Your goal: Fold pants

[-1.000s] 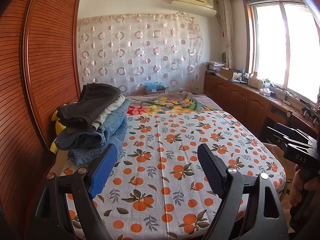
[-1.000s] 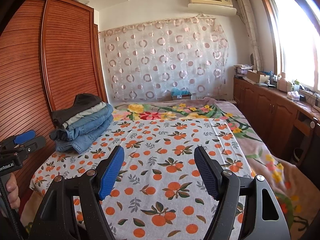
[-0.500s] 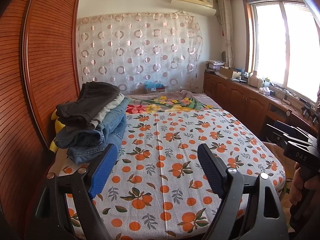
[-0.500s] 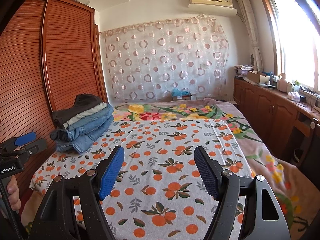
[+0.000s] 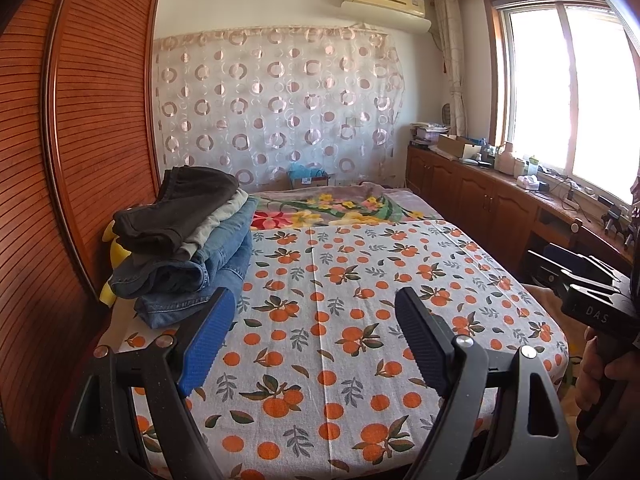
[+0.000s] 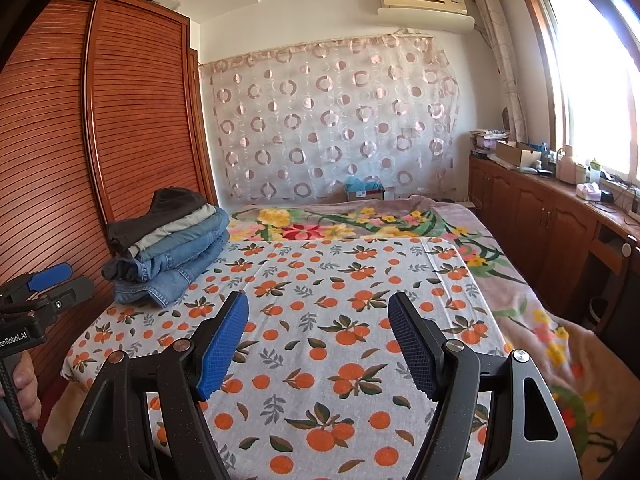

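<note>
A stack of folded pants lies at the left side of the bed, a dark pair on top, a pale pair under it, blue jeans below; it also shows in the right wrist view. My left gripper is open and empty, held above the near end of the orange-print sheet, just right of the stack. My right gripper is open and empty over the same sheet. The right gripper's body shows at the left view's right edge; the left gripper shows at the right view's left edge.
A wooden slatted wardrobe stands close along the bed's left side. A floral blanket covers the far end and right edge of the bed. Low wooden cabinets with clutter run under the window on the right. Something yellow lies behind the stack.
Both grippers have stayed open and empty. The left wrist view has shifted slightly; the pants stack sits a little higher and nearer in it. The right view is almost unchanged.
</note>
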Demonstrator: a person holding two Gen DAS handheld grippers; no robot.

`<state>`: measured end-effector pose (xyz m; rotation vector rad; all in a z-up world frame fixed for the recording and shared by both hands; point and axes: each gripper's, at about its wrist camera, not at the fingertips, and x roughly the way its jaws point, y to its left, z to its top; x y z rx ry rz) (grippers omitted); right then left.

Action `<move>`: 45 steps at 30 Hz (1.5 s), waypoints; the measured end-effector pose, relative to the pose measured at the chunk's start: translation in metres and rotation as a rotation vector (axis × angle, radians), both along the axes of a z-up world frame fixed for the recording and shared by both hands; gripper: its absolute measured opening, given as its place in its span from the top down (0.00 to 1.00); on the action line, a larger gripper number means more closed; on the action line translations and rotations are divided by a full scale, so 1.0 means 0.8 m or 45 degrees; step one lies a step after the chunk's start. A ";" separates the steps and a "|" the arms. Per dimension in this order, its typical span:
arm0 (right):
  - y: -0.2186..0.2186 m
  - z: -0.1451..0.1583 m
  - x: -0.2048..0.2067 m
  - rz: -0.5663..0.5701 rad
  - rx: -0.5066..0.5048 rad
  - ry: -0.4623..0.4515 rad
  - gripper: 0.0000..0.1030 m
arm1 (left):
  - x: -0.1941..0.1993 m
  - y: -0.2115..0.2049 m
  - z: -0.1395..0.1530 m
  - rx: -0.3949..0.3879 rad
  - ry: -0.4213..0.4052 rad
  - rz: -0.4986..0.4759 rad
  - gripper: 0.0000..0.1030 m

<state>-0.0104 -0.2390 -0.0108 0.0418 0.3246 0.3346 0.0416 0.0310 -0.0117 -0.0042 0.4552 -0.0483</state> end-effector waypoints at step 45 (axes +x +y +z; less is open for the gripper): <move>0.001 0.000 -0.002 0.005 -0.007 -0.009 0.28 | -0.005 -0.004 0.002 0.003 0.000 -0.001 0.20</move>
